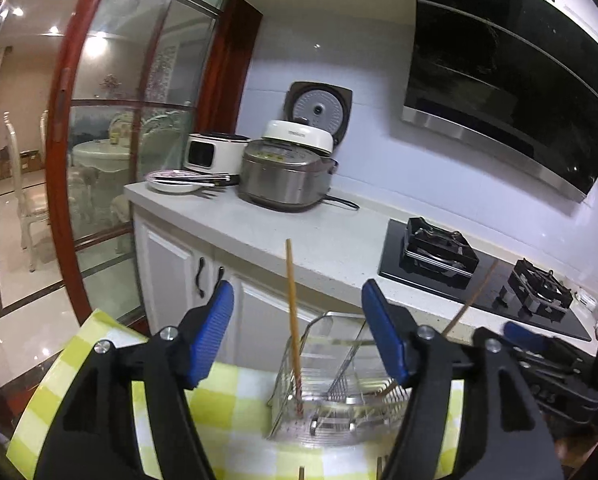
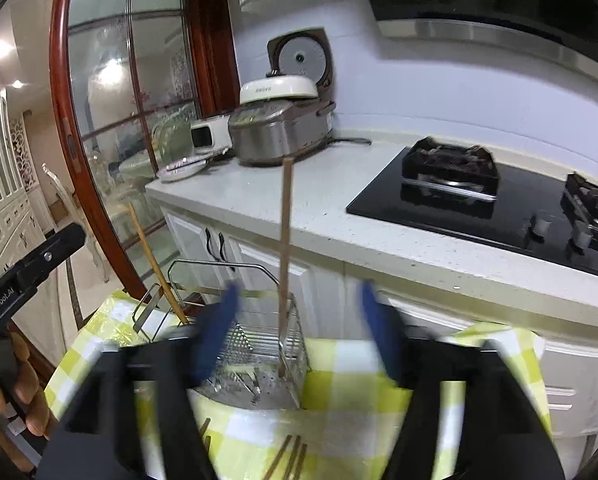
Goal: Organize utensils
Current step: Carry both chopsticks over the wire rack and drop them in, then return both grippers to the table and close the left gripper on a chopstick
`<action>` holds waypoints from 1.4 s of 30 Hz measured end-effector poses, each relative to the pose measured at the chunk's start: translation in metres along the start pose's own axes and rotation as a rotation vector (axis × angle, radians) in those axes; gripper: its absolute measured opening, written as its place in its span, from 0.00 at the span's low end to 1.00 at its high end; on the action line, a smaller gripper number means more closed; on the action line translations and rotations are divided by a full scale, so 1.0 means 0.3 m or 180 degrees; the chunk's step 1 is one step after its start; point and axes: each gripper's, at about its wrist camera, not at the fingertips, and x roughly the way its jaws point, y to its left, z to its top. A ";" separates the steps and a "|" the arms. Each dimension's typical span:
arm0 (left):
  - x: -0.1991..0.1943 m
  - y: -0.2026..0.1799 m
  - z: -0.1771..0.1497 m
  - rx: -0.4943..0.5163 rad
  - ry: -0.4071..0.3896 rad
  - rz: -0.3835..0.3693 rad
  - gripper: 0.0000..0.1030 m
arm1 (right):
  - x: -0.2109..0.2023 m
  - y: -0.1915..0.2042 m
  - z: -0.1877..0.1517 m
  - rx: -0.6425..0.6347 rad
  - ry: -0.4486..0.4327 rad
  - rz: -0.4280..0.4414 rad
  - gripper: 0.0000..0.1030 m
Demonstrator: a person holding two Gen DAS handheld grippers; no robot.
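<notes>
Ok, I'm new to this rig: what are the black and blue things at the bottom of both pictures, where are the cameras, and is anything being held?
They are two hand-held grippers, each carrying its own camera that looks forward between its blue fingers. One picture comes from the left gripper, the other from the right gripper. Both are open and hold nothing. Below them is a table with a yellow checked cloth and a wire utensil basket on it. One chopstick stands in one compartment and a second chopstick in another. More chopsticks lie on the cloth. A kitchen counter is behind.
</notes>
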 end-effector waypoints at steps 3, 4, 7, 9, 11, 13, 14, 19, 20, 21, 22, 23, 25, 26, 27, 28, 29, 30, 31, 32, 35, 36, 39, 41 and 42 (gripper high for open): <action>-0.088 0.007 -0.044 -0.0023 -0.0026 0.0039 0.63 | -0.071 -0.020 -0.052 -0.0026 -0.0015 -0.0039 0.68; -0.108 0.009 -0.062 -0.0023 -0.0002 0.0061 0.63 | -0.093 -0.031 -0.078 -0.0001 0.0006 -0.0042 0.69; -0.176 0.026 -0.129 -0.0082 0.0094 0.0065 0.63 | -0.142 -0.055 -0.164 0.0088 0.0088 -0.0031 0.72; -0.220 0.036 -0.189 -0.0082 0.0202 0.0059 0.63 | -0.163 -0.067 -0.219 0.0126 0.0152 -0.0044 0.73; -0.256 0.040 -0.253 -0.0070 0.0276 0.0093 0.63 | -0.180 -0.078 -0.286 0.0154 0.0240 -0.0079 0.73; -0.270 0.040 -0.311 -0.0034 0.0362 0.0136 0.63 | -0.187 -0.086 -0.351 0.0172 0.0339 -0.0103 0.73; -0.270 0.034 -0.355 0.0032 0.0466 0.0161 0.63 | -0.186 -0.092 -0.384 0.0192 0.0399 -0.0117 0.73; -0.229 0.021 -0.510 0.0172 0.1053 0.0054 0.57 | -0.184 -0.096 -0.504 0.0230 0.0621 -0.0109 0.73; -0.213 0.015 -0.539 0.0257 0.1155 0.0043 0.49 | -0.184 -0.090 -0.522 0.0191 0.0651 -0.0126 0.73; -0.198 0.010 -0.563 0.0342 0.1239 0.0039 0.42 | -0.182 -0.086 -0.535 0.0167 0.0670 -0.0133 0.73; -0.183 0.011 -0.579 0.0380 0.1310 0.0029 0.40 | -0.180 -0.083 -0.544 0.0161 0.0690 -0.0125 0.73; -0.172 0.016 -0.594 0.0381 0.1357 0.0023 0.37 | -0.175 -0.085 -0.557 0.0173 0.0723 -0.0115 0.73; -0.158 0.023 -0.615 0.0373 0.1421 -0.0012 0.37 | -0.165 -0.097 -0.581 0.0204 0.0780 -0.0124 0.73; -0.153 0.021 -0.621 0.0388 0.1440 -0.0011 0.37 | -0.160 -0.103 -0.582 0.0217 0.0802 -0.0127 0.73; -0.147 0.018 -0.628 0.0417 0.1464 -0.0024 0.33 | -0.153 -0.112 -0.587 0.0238 0.0828 -0.0136 0.73; -0.139 0.013 -0.635 0.0446 0.1491 -0.0054 0.31 | -0.147 -0.123 -0.594 0.0263 0.0846 -0.0144 0.73; -0.130 0.010 -0.639 0.0474 0.1511 -0.0060 0.27 | -0.139 -0.131 -0.596 0.0287 0.0864 -0.0149 0.73; -0.115 0.001 -0.642 0.0511 0.1537 -0.0040 0.24 | -0.136 -0.134 -0.599 0.0303 0.0878 -0.0151 0.73; -0.103 0.000 -0.652 0.0536 0.1573 -0.0019 0.23 | -0.131 -0.138 -0.604 0.0312 0.0899 -0.0147 0.73; -0.086 -0.004 -0.653 0.0529 0.1593 -0.0024 0.23 | -0.129 -0.138 -0.609 0.0303 0.0914 -0.0143 0.73; -0.048 -0.002 -0.668 0.0535 0.1656 -0.0017 0.23 | -0.118 -0.135 -0.617 0.0269 0.0954 -0.0126 0.73; -0.039 -0.002 -0.673 0.0540 0.1679 -0.0012 0.22 | -0.113 -0.134 -0.619 0.0263 0.0971 -0.0120 0.73; -0.018 -0.005 -0.685 0.0549 0.1724 -0.0023 0.22 | -0.100 -0.130 -0.619 0.0238 0.1000 -0.0102 0.73; -0.006 -0.005 -0.693 0.0546 0.1762 -0.0029 0.22 | -0.093 -0.128 -0.620 0.0227 0.1015 -0.0093 0.73; 0.001 -0.005 -0.698 0.0551 0.1784 -0.0026 0.22 | -0.089 -0.127 -0.620 0.0227 0.1022 -0.0085 0.73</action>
